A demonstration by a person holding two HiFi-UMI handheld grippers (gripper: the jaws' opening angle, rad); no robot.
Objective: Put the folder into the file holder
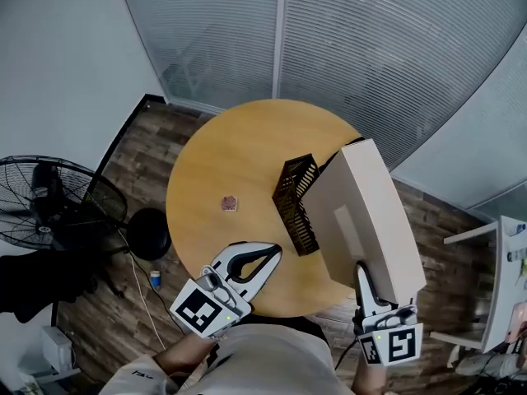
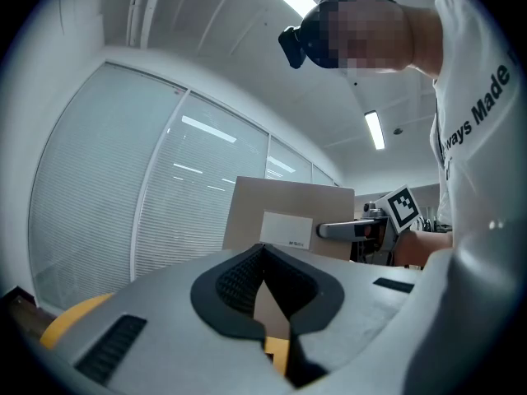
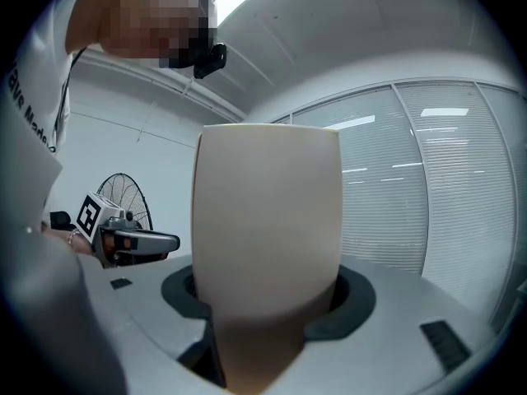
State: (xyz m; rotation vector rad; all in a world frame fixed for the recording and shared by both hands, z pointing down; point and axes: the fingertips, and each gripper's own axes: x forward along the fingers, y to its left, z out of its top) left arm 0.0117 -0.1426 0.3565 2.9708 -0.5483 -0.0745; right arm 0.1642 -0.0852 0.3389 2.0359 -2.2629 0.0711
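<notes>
One grip bore it: my right gripper (image 1: pixel 361 271) clamped the folder (image 1: pixel 362 208) by its near edge, seemingly stiff, light, slick, while my left gripper (image 1: pixel 275 253) was closed, empty.

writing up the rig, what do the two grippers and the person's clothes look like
The left gripper and the right gripper look alike: pale grey, tapering jaws lined with black ribbed pads. Each carries a cube with black-and-white square markers at its rear. The person wears a white shirt with dark lettering.
</notes>
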